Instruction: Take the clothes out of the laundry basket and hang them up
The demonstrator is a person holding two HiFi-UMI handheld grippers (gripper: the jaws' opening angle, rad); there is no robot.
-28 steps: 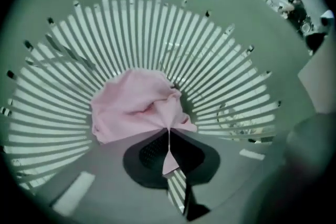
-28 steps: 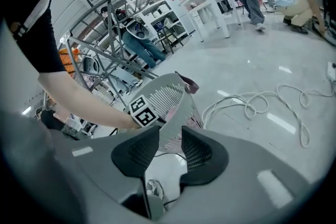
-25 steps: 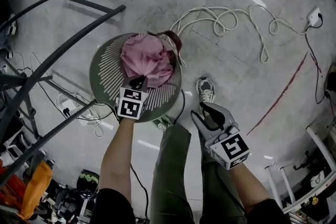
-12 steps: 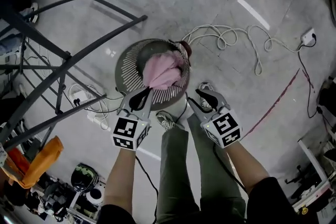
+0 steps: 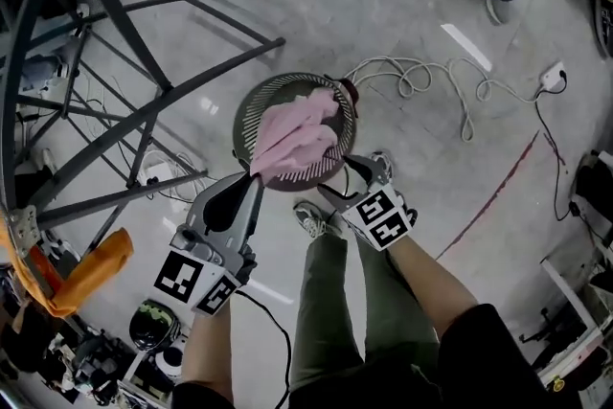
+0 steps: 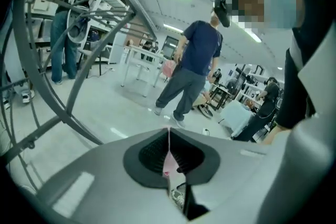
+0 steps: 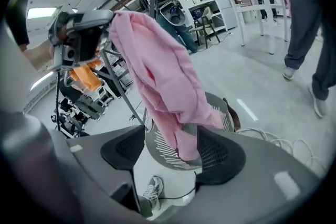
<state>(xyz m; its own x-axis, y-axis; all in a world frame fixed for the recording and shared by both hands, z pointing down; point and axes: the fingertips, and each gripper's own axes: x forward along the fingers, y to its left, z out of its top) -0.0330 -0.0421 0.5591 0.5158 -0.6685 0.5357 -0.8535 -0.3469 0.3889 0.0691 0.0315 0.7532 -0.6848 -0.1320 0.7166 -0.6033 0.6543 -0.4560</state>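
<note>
At far left stands the rack (image 5: 144,110), its dark bars crossing above the floor; I judge it the hanging target. Next, the left gripper (image 5: 255,177) is held high above the basket (image 5: 247,115), pointing forward and somewhat downward, with the forearm reaching up from the bottom of the head view. Its fingers are closed together on a thin pinched fold of the garment (image 5: 299,137); the left gripper view shows only a narrow pink sliver between the pads. The pink garment hangs from that pinch as a long drape, its lower end over the basket on the floor; whether it hangs clear of the basket I cannot tell. I judge it light, soft and limp: it will sag, swing and fold on itself, and a one-point pinch on an edge can slip. A second hold is best taken on the upper cloth, well apart from the first pinch, so the piece spreads between two points; no collar or shoulder can be made out. To the right, the right gripper (image 5: 342,179) sits just beside the basket rim, angled downward toward the drape. Its fingers have just been opening and stand wide; in the right gripper view the hanging cloth lies between them, but the pads do not press on it.
</note>
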